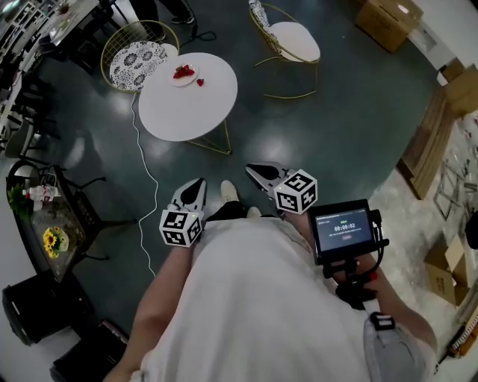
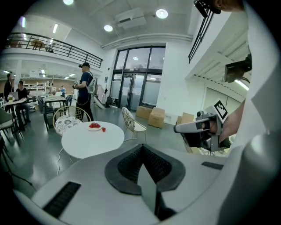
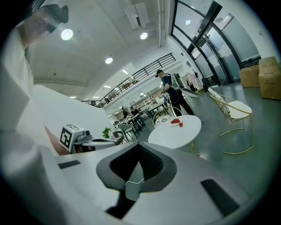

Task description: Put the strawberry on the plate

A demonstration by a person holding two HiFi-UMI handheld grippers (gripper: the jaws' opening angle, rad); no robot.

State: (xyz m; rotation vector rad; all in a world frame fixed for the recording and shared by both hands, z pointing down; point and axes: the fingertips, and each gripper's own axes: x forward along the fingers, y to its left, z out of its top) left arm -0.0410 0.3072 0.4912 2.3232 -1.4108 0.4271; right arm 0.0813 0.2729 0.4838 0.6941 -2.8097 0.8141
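Note:
A small white plate point(image 1: 184, 74) holding strawberries sits near the far edge of a round white table point(image 1: 187, 104). One loose strawberry point(image 1: 200, 82) lies on the tabletop just right of the plate. Both grippers hang close to the person's body, well short of the table. My left gripper point(image 1: 198, 182) is shut and empty, and so is my right gripper point(image 1: 251, 168). In the left gripper view the plate point(image 2: 94, 127) and the loose strawberry point(image 2: 103, 129) lie far ahead beyond the shut jaws. The right gripper view shows the same plate point(image 3: 175, 122) and strawberry point(image 3: 181, 125) in the distance.
A wire chair with a patterned cushion point(image 1: 138, 56) stands behind the table, and another chair point(image 1: 293, 41) to its right. A white cable point(image 1: 146, 171) runs across the dark floor. Cardboard boxes point(image 1: 387, 21) line the right side. A person point(image 2: 85, 94) stands beyond the table. A dark side table with flowers point(image 1: 52, 224) is at left.

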